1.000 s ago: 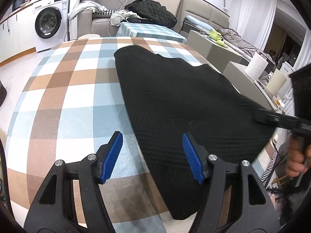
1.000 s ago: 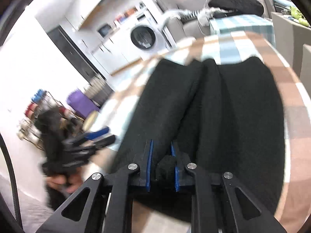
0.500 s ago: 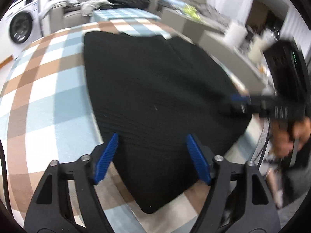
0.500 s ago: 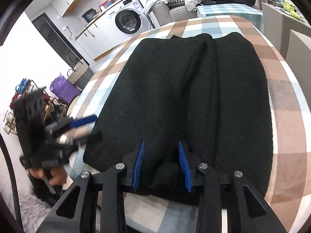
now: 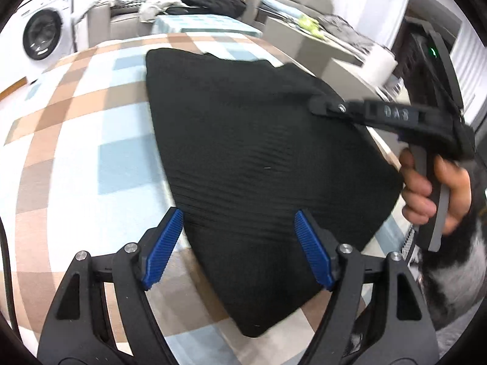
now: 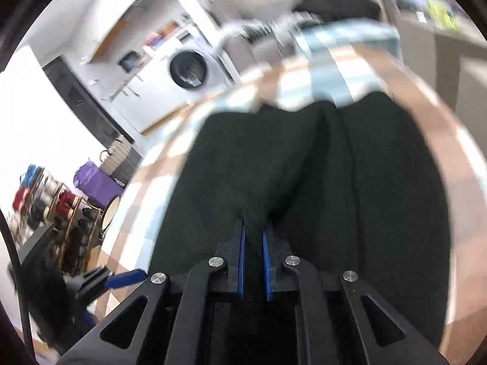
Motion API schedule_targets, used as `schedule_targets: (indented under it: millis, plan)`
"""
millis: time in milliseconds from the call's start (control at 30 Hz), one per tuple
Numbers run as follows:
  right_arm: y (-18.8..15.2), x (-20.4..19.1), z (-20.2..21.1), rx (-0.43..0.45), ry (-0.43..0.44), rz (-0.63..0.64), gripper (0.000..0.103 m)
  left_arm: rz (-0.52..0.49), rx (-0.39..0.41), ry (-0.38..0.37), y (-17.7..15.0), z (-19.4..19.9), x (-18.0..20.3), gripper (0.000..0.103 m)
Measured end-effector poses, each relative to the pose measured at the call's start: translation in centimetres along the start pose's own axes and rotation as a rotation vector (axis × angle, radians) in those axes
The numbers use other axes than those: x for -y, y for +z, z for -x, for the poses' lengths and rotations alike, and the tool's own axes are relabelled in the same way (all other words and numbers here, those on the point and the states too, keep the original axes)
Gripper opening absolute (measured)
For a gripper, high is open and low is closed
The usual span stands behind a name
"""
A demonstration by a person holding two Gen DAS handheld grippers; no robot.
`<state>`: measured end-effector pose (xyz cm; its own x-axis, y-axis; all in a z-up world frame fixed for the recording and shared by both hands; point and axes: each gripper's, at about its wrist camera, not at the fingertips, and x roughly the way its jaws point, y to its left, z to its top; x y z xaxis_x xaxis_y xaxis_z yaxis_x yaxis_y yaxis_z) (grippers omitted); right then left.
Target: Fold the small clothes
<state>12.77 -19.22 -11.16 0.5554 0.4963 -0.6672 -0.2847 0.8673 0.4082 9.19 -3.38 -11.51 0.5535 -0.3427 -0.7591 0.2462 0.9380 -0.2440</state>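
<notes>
Two hand-held grippers work one black garment [image 5: 258, 152] spread on the checked tabletop [image 5: 76, 152]. Starting on the left: the left hand-held gripper [image 5: 239, 249] hangs just above the cloth's near corner, its blue pads [image 5: 164, 246] spread wide, having just been opening, with nothing pinched. One pad sits over bare checks beside the cloth's edge, the other over the fabric, and the garment's near tip lies between and just ahead of them. Further right in that view, the right hand-held gripper [image 5: 319, 108] reaches in from the side, its tip on the cloth's far edge, a hand [image 5: 432, 188] wrapped round its grip. From its own camera, the right hand-held gripper [image 6: 253, 240] has just been closing: its pads are pressed nearly together, pinching a raised ridge of black fabric [image 6: 304, 182] that runs away ahead of them. The rest of that view is smeared with blur. Beyond the tabletop's far-left edge stands a washer [image 5: 39, 39].
</notes>
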Motion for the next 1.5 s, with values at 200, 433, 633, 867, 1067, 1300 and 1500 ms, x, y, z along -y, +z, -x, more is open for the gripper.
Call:
schedule_targets:
  millis: [200,433,633,867,1067,1300,1500]
  plan:
    - [-1.1,1.6,-2.1,-0.14,-0.11,-0.003,0.016,0.077,-0.01,0.039,0.2,-0.3,-1.7,0.074]
    - [-4.7,2.5,2.1,-0.144,0.007,-0.014,0.026,0.099,-0.01,0.042,0.6,-0.6,-2.5,0.074]
    - [-5.8,1.6,4.0,-0.038,0.041,0.039,0.006,0.085,-0.007,0.036,1.3,-1.0,-2.2,0.074]
    - [-6.2,1.6,3.0,-0.134,-0.03,0.058,0.006,0.062,-0.011,0.045,1.3,-1.4,-1.5,0.074]
    - [-4.2,1.5,2.0,-0.143,0.038,0.055,0.028,0.051,-0.02,0.054,1.2,-1.5,-1.5,0.074]
    - [1.4,2.8,-2.7,-0.158,-0.011,0.031,0.027,0.055,0.004,0.09,1.5,-0.8,-2.1,0.074]
    - [4.3,1.6,-1.1,-0.001,0.035,0.08,0.006,0.105,0.017,0.047,1.7,-0.4,-3.1,0.074]
